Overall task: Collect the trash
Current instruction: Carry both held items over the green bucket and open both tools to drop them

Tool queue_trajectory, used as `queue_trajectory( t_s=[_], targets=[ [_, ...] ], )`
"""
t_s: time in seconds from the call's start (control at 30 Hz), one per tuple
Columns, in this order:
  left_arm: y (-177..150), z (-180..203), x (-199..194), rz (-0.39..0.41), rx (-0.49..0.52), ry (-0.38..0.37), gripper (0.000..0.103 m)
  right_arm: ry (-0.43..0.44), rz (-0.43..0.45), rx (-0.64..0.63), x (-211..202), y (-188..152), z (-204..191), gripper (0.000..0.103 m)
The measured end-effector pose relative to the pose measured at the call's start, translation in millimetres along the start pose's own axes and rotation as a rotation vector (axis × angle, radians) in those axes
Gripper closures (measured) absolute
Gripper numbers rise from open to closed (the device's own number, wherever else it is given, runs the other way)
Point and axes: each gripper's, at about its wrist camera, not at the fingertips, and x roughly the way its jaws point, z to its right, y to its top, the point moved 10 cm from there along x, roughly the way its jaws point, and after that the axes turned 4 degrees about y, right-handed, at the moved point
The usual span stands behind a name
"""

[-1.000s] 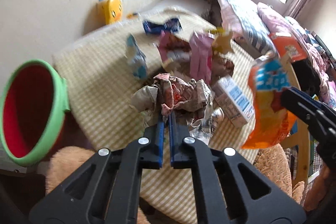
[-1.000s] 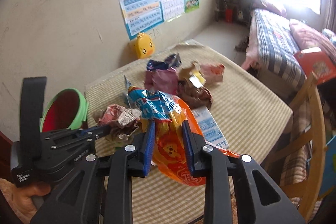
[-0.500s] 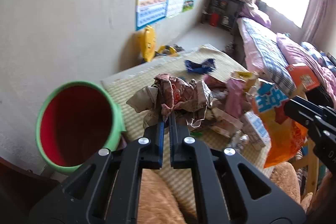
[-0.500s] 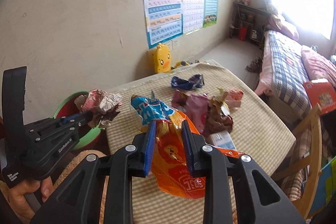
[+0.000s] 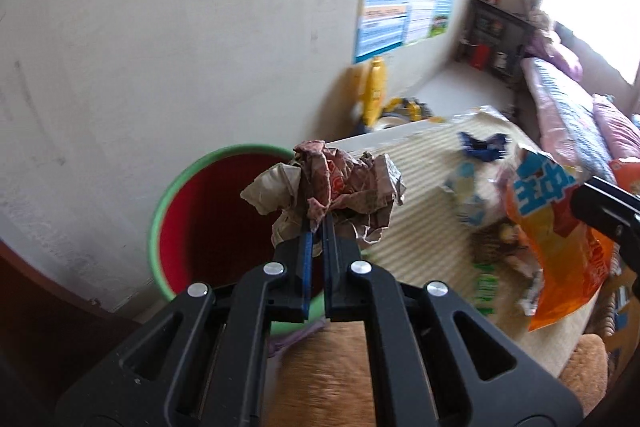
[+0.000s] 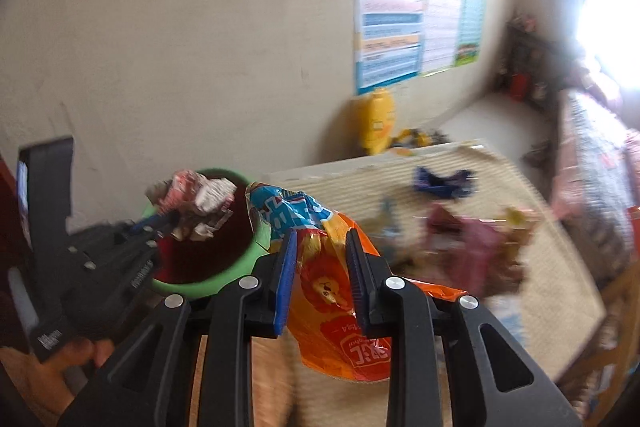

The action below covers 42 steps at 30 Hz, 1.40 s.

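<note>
My left gripper (image 5: 318, 227) is shut on a crumpled brown and red paper wad (image 5: 328, 187) and holds it at the right rim of a green bin with a red inside (image 5: 208, 223). My right gripper (image 6: 320, 239) is shut on an orange and blue snack bag (image 6: 332, 287), held in the air just right of the bin (image 6: 208, 259). The wad (image 6: 196, 199) hangs over the bin's mouth in the right wrist view. The bag also shows at the right in the left wrist view (image 5: 552, 227).
A table with a checked cloth (image 5: 424, 195) carries several more wrappers, among them a dark blue one (image 5: 482, 147) and pink ones (image 6: 476, 247). A yellow duck toy (image 6: 376, 119) stands by the wall. A bed (image 5: 576, 115) lies at the right.
Both grippers have swung left toward the green bin with their loads. The paper wad now hangs over the bin's mouth, and the bag has come up beside its rim.
</note>
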Motion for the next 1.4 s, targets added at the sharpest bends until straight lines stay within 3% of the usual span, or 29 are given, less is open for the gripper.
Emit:
queue_trajectory(
  t_s=[0.2,0.47,0.5,0.53,0.57,0.6,0.8,1.1,1.23,1.4],
  targets=[
    [-13.4,-48.1,25.5,-0.056,-0.074,0.077,0.099,0.132,-0.026,0.049,57.5,5.3,-32.1,0.079],
    [-31.5,-75.7,47.6,-0.126,-0.147,0.095,0.098,0.240,-0.067,0.111,107.4,18.9,-62.5,0.076],
    [-33.3,-77.8,48.6,-0.130,-0.160,0.099,0.095,0.250,-0.064,0.112,107.7,19.8,-66.6,0.071],
    [-34.5,-80.0,50.2,-0.133,-0.169,0.101,0.082,0.259,-0.063,0.113,110.1,22.3,-71.3,0.060],
    [-36.9,-81.9,50.0,-0.136,-0.180,0.104,0.072,0.259,-0.056,0.113,111.5,24.7,-72.4,0.056],
    [-38.2,-83.7,49.6,-0.134,-0.192,0.108,0.054,0.259,-0.052,0.114,114.8,25.5,-71.2,0.051],
    [-40.7,-85.3,46.4,-0.130,-0.207,0.102,0.052,0.269,-0.064,0.146,110.6,21.8,-66.2,0.050],
    [-29.8,-45.4,40.2,-0.115,-0.140,0.026,0.048,0.199,-0.032,0.193,62.5,3.1,-15.9,0.044],
    [-28.8,-13.9,32.4,-0.115,-0.091,-0.033,0.046,0.107,-0.030,0.224,38.0,-21.2,29.2,0.040],
    [-34.4,30.1,24.0,-0.145,-0.049,-0.122,0.045,-0.028,-0.073,0.375,16.4,-71.6,104.6,0.040]
  ],
)
